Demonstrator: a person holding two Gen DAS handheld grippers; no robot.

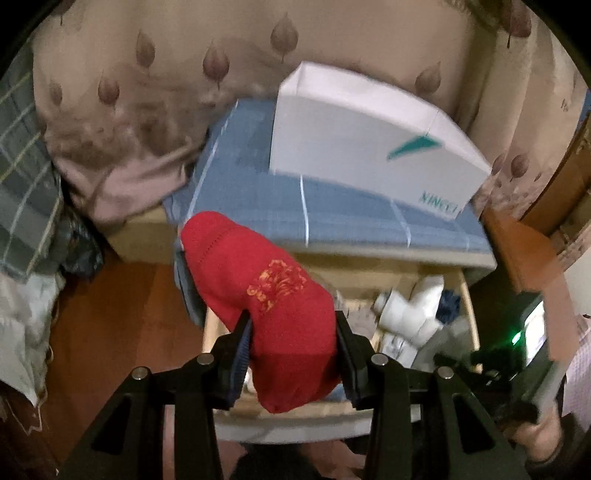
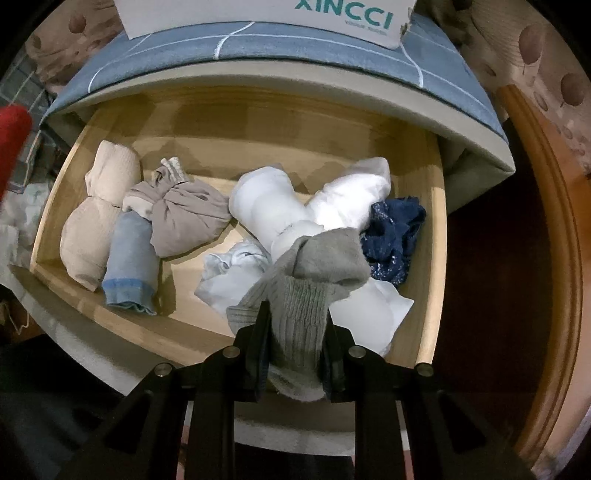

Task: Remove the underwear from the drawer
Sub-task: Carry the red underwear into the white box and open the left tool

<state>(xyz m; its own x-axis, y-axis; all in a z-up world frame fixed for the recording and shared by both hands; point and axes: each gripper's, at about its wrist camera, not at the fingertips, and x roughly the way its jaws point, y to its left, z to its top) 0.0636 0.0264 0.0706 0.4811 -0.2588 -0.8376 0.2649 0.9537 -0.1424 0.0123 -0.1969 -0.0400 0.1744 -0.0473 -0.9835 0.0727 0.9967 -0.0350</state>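
Observation:
My left gripper (image 1: 293,354) is shut on a rolled red garment (image 1: 269,291) with orange embroidery, held up over the open wooden drawer (image 1: 467,295). In the right wrist view, my right gripper (image 2: 297,354) is shut on a grey ribbed roll (image 2: 306,291), pointing straight down over the drawer (image 2: 236,122). Inside lie several rolled pieces: a beige roll (image 2: 96,214), a light blue roll (image 2: 129,258), a taupe bundle (image 2: 184,218), white rolls (image 2: 280,203), a navy lace piece (image 2: 393,236). The red garment (image 2: 11,136) shows at that view's left edge.
A white box (image 1: 369,140) printed XINCCI (image 2: 343,16) stands on the blue checked cloth (image 1: 258,192) covering the cabinet top. A leaf-patterned beige curtain (image 1: 147,74) hangs behind. Wooden floor (image 1: 118,317) lies to the left. A person's hand (image 1: 535,439) holds the other gripper at lower right.

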